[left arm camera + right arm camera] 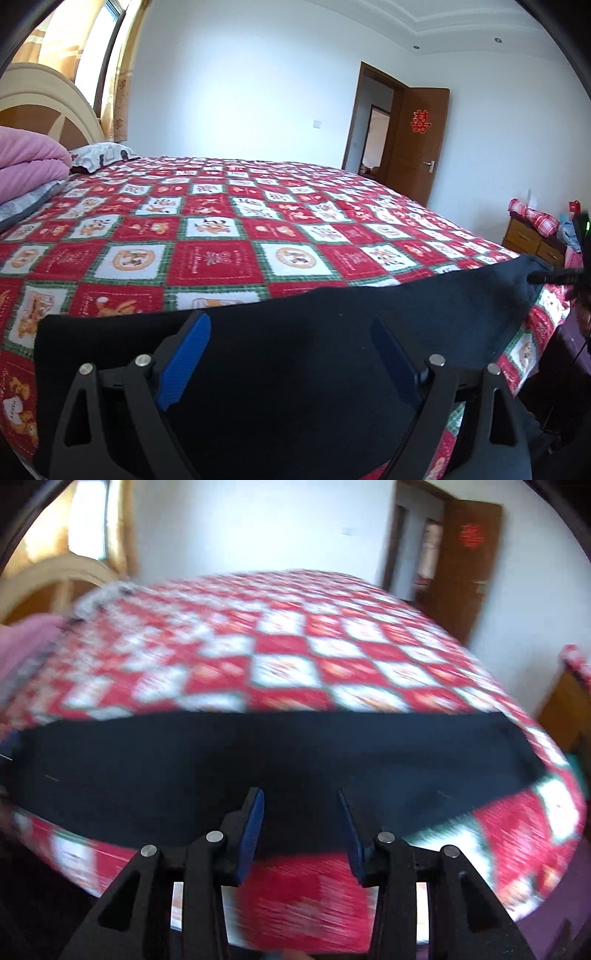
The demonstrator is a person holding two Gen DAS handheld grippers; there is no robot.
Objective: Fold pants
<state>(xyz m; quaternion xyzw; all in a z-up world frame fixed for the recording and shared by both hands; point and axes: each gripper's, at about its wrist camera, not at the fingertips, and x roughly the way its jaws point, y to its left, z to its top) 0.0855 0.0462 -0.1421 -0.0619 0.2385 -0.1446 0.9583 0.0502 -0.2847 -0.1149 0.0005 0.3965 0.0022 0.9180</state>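
pants (pixel 303 354): dark navy, nearly black, lying flat along the near edge of the bed, on top of the bedspread
pants, long axis: runs left to right across both views, parallel to the bed's near edge; in the left wrist view one end reaches the bed's right corner, the other ends in a straight cut edge at the left
pants, which end is waist: cannot tell
pants, surface: matte, soft-looking cloth, mostly smooth, with a slight raised ripple along the far edge; a long flat strip in the right wrist view (pixel 258 760)
left gripper (pixel 291 354): released, blue ribbed pads spread wide with bare cloth between them, low over the pants; contact cannot be told
right gripper (pixel 301 823): jaws apart, nothing between the blue pads, poised over the near edge of the pants; this view is smeared by blur
bedspread (pixel 221 229): quilted checker of red and white squares with green borders and cartoon figures, covering the whole bed and hanging over its near side
blanket (pixel 29 162): pink, fleecy, folded in a stack at the head of the bed, over a grey layer
pillow (pixel 99 153): white with a grey pattern, just beside the blanket, against the headboard
headboard (pixel 55 99): cream, arched, with brown panels
dresser (pixel 535 240): wooden, with drawers, beyond the bed's right corner; red plaid cloth and blue items piled on top, drawers shut
door (pixel 417 144): brown wood, standing open, red paper cutout on it, metal handle
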